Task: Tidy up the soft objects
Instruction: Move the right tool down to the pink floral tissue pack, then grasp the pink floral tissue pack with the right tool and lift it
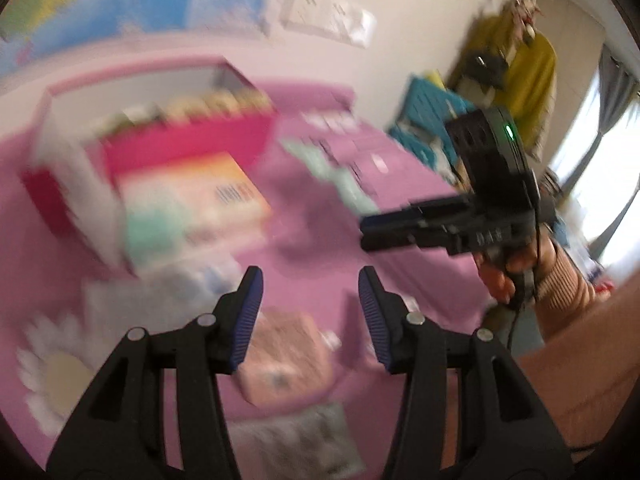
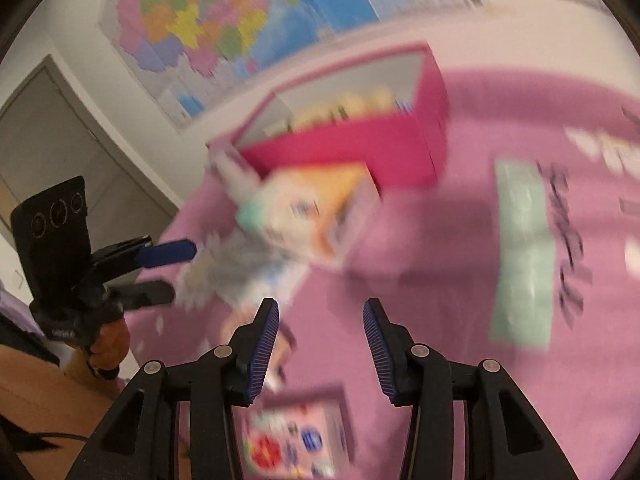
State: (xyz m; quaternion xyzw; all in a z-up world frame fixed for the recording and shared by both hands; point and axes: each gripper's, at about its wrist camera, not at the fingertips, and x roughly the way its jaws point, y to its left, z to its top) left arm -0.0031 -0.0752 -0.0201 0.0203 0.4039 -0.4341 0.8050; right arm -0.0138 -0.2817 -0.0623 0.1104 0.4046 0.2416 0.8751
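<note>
Both views are blurred by motion. A pink storage box (image 1: 188, 140) (image 2: 352, 144) stands on a pink bed cover, with a pastel tissue pack (image 1: 192, 208) (image 2: 312, 216) leaning at its front. A white daisy-shaped soft toy (image 1: 52, 372) (image 2: 208, 276) lies at the left. A small pink pack (image 1: 284, 360) lies under my left gripper (image 1: 310, 312), which is open and empty. My right gripper (image 2: 320, 340) is open and empty above the cover, and it also shows in the left wrist view (image 1: 372, 232). A pink patterned pack (image 2: 292, 440) lies below it.
A mint-green strip (image 2: 520, 248) (image 1: 340, 176) lies on the pink cover (image 2: 440, 280). A map (image 2: 224, 24) hangs on the wall behind the bed. Blue crates (image 1: 428, 120) and yellow clothes (image 1: 528, 76) stand at the far right. A wooden floor (image 2: 36, 400) shows at the left.
</note>
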